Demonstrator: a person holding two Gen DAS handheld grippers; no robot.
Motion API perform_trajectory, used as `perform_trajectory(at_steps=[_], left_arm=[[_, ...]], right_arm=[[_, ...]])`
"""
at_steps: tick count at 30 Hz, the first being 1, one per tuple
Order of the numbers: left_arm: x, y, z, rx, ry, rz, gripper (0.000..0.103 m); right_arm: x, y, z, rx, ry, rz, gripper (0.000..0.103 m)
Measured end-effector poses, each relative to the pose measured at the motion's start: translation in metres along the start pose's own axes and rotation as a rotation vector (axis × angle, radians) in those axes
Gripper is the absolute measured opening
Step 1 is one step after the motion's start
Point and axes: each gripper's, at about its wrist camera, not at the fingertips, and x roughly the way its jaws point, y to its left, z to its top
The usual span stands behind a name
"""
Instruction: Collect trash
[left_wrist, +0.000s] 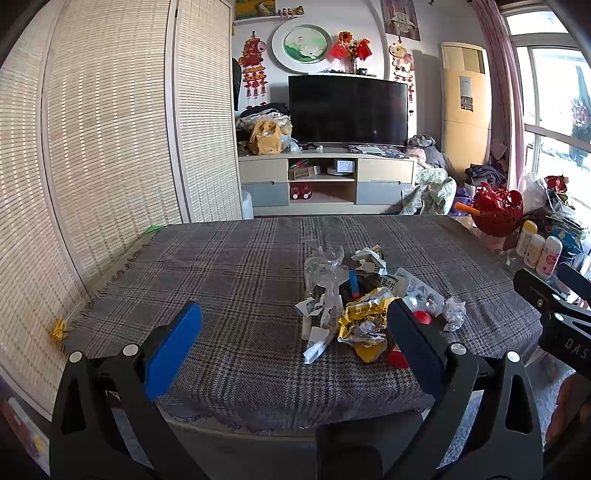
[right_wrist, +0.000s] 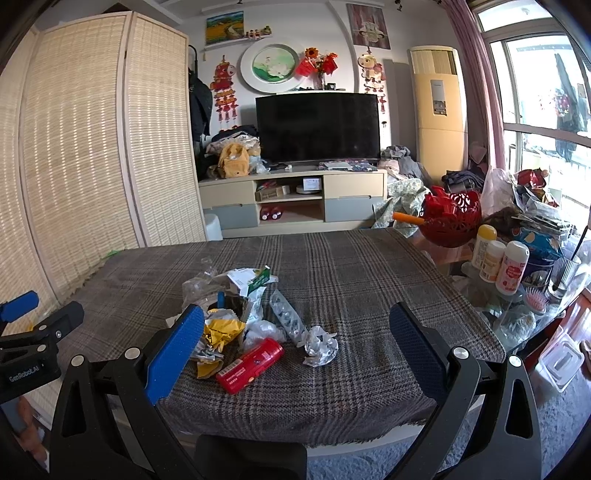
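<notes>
We see a pile of trash (right_wrist: 243, 314) in the middle of the counter (right_wrist: 369, 280), which has a gray checked cloth on it. Nothing looks picked up yet, so we think the job is only at the start.

In the pile there is a red can (right_wrist: 251, 365) lying on its side at the near edge. Just beside it, on the right, sits a crumpled silver ball (right_wrist: 320, 345). A yellow wrapper (right_wrist: 221, 330) is on the left, touching the can. Behind them we see a clear plastic tray (right_wrist: 286, 319), a white and green paper box (right_wrist: 251, 280) and some clear plastic (left_wrist: 325, 271) at the far side.

Our left claw (left_wrist: 295, 347) is open wide and holds nothing. It hangs over the near edge of the counter. Our right claw (right_wrist: 295, 347) is open wide too, with nothing in it.

We cannot see a bin or bag for the trash. All of the pieces are left to collect.
</notes>
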Motion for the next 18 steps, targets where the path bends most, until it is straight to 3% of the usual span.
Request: perform_trajectory(at_steps=[18], left_arm=[[0.006, -0.001, -0.0036, 0.004, 0.013, 0.004, 0.095]], right_arm=[[0.0012, -0.0036, 0.0019, 0.021, 0.008, -0.005, 0.1]])
